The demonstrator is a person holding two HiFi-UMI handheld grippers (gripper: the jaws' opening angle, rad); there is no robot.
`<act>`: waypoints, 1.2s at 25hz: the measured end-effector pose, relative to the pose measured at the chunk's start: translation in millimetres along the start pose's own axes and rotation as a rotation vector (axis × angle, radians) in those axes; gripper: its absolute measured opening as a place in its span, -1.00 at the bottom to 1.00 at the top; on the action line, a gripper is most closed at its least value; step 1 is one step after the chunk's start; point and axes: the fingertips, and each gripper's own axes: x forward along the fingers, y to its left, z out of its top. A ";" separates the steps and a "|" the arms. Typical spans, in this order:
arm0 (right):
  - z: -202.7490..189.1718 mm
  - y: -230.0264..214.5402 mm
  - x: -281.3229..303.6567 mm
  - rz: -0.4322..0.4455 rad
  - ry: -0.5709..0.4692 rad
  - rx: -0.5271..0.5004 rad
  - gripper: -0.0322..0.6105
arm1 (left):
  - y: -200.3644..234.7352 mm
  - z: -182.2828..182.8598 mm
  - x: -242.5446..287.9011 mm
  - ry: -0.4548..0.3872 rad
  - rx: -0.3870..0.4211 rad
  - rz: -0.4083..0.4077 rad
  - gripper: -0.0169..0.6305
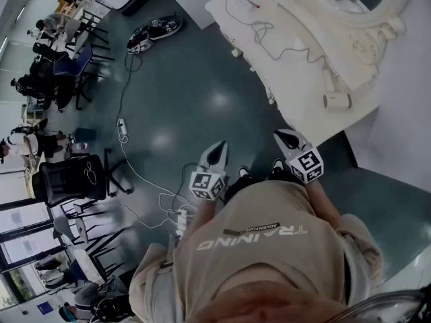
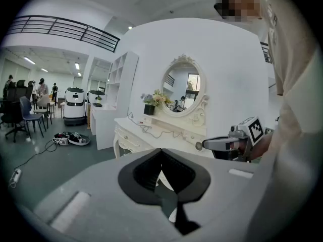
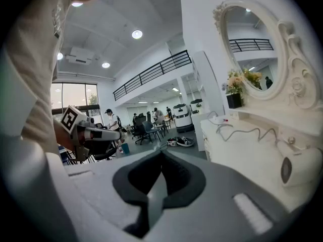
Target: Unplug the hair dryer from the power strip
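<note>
Both grippers are held close to the body, well short of the white carved dressing table [image 1: 296, 19]. The left gripper [image 1: 217, 152] is seen with its jaws closed tip to tip, nothing being held between them, and the right gripper [image 1: 288, 140] is likewise closed and empty. The white hair dryer [image 1: 337, 100] is laid on its side near the table's front edge, at the end nearest the right gripper. From it a thin grey cord [image 1: 283, 46] is trailed along the tabletop to a white power strip with a red spot [image 3: 228, 119] at the far end, below the oval framed mirror [image 3: 252, 49]. A broad stretch of dark glossy floor [image 1: 202, 93] is left open to the left of the table, with black office chairs [image 1: 71, 177] set well apart at its far side.
</note>
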 end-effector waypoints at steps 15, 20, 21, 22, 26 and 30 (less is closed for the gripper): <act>6.6 -16.6 57.3 0.064 0.071 0.004 -0.89 | 31.1 18.3 36.3 0.007 -0.007 -0.009 -0.93; 16.5 -14.3 102.7 0.042 0.117 -0.025 -0.89 | 79.4 11.1 38.9 0.016 -0.063 -0.017 -0.93; 24.2 -13.5 115.9 0.027 0.116 -0.031 -0.89 | 93.8 15.1 40.2 0.008 -0.069 -0.022 -0.93; 32.9 -10.9 129.5 0.011 0.110 -0.031 -0.89 | 108.6 19.9 40.0 0.000 -0.071 -0.028 -0.93; 72.4 7.5 178.5 -0.030 0.067 -0.051 -0.89 | 161.8 37.5 37.0 -0.035 -0.048 -0.067 -0.93; 114.4 4.3 226.7 -0.077 0.078 -0.207 -0.89 | 209.9 61.9 65.1 -0.066 -0.018 -0.129 -0.93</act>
